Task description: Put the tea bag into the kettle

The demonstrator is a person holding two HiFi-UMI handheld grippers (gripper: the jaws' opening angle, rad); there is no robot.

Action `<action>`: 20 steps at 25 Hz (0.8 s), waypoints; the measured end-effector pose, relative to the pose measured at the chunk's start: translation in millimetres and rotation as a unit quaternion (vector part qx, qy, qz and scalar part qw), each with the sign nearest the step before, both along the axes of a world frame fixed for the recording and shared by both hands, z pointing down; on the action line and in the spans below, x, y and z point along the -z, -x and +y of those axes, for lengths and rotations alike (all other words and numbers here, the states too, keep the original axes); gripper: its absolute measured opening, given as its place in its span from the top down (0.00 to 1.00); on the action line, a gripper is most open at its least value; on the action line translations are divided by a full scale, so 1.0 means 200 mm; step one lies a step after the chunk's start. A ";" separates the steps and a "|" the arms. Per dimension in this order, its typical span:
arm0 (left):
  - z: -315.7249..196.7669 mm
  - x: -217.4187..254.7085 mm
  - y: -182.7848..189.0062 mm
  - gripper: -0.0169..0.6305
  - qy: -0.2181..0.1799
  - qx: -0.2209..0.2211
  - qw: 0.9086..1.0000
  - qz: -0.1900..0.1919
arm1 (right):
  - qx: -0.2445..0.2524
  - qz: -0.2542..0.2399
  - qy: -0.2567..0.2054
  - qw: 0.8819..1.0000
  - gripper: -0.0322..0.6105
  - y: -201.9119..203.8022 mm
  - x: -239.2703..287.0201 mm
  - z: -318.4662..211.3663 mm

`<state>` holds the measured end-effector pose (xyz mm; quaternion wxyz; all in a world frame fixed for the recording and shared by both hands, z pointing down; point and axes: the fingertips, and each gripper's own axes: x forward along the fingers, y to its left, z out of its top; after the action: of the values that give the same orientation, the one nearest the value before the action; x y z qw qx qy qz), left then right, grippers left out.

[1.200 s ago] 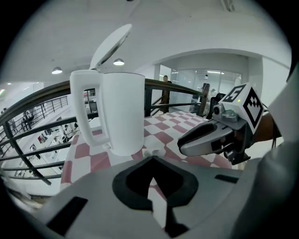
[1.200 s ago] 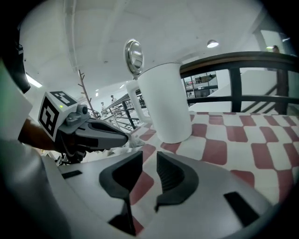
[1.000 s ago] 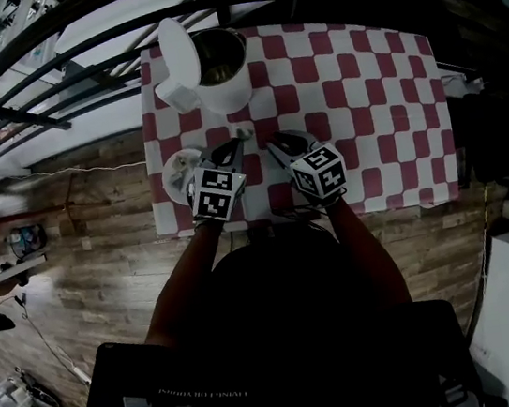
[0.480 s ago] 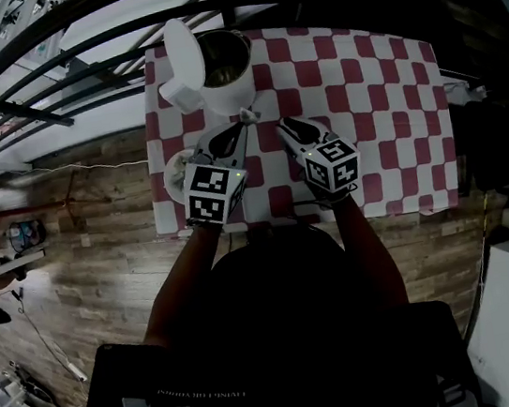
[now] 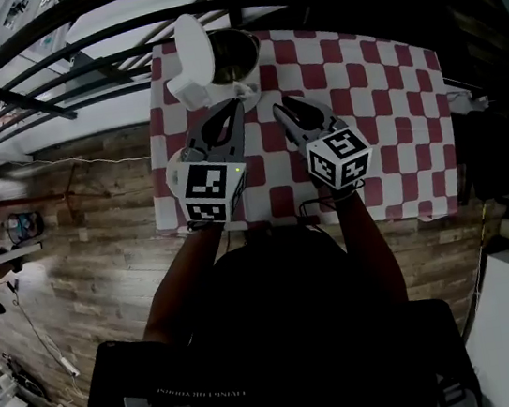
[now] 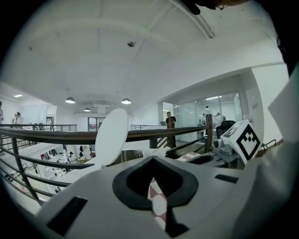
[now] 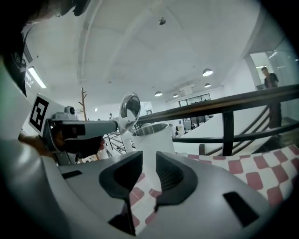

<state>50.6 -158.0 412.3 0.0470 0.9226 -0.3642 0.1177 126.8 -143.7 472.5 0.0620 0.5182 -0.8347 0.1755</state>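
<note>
White tea bag (image 5: 244, 88) is pinched at the tips of the left gripper (image 5: 239, 100), jaws clenched on it. Just ahead of it is the kettle (image 5: 234, 54), lid (image 5: 190, 46) up. The bag isn't in yet, so the drop remains. Right gripper (image 5: 284, 106) is alongside, jaws apart, empty.

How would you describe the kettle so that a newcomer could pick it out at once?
Look at the red-and-white checked tablecloth. At its far left corner stands a white cylindrical kettle with a shiny steel interior. Alone among the things there, it has a round white lid flipped up.
</note>
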 end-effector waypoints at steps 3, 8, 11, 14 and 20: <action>-0.04 0.00 0.01 0.97 -0.009 0.016 1.000 -0.002 | 0.005 0.006 -0.019 1.000 0.81 0.02 0.08 -0.05; -0.09 0.02 -0.02 0.97 -0.015 0.031 0.999 0.002 | 0.008 0.010 -0.042 0.999 0.81 0.04 0.18 -0.12; -0.13 0.03 -0.02 0.97 -0.026 0.047 0.999 0.001 | 0.012 0.008 -0.048 0.999 0.81 0.06 0.21 -0.16; -0.17 0.04 -0.02 0.97 -0.032 0.066 0.997 0.005 | 0.015 0.004 -0.048 0.999 0.81 0.07 0.21 -0.17; -0.20 0.01 -0.02 0.97 -0.035 0.080 0.996 0.002 | 0.017 -0.001 -0.043 0.999 0.81 0.07 0.18 -0.19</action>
<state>55.3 -198.6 410.5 0.0249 0.8921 -0.4402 0.0986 112.6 -181.8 436.5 0.0419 0.5057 -0.8505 0.1386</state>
